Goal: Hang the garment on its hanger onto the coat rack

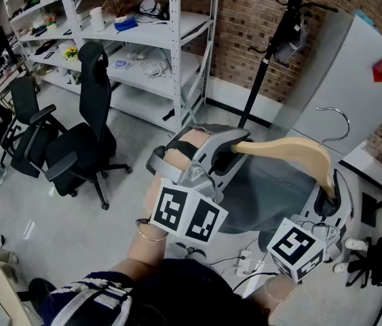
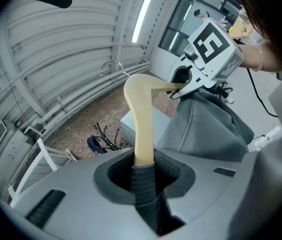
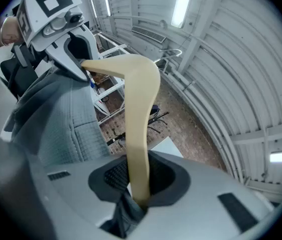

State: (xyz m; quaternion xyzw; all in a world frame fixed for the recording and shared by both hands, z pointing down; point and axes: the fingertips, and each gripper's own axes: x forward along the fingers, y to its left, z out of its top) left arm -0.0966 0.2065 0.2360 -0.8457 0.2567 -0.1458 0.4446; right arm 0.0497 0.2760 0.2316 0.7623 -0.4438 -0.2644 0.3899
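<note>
A pale wooden hanger [image 1: 289, 149] with a metal hook [image 1: 334, 123] is held level between my two grippers. A grey garment [image 1: 269, 195] drapes from it. My left gripper [image 1: 230, 149] is shut on the hanger's left end, where ribbed grey fabric [image 2: 142, 181] wraps the wood. My right gripper [image 1: 329, 197] is shut on the right end. In the left gripper view the hanger [image 2: 142, 119] rises out of the jaws toward the right gripper [image 2: 181, 91]. The right gripper view shows the hanger [image 3: 138, 119] running to the left gripper [image 3: 78, 66]. The black coat rack [image 1: 266, 60] stands beyond, by the brick wall.
Two black office chairs [image 1: 85, 138] stand on the floor at left. White metal shelving [image 1: 143, 39] lines the back. A grey-white panel [image 1: 353, 73] leans at right. Cables and a power strip [image 1: 245, 257] lie on the floor near me.
</note>
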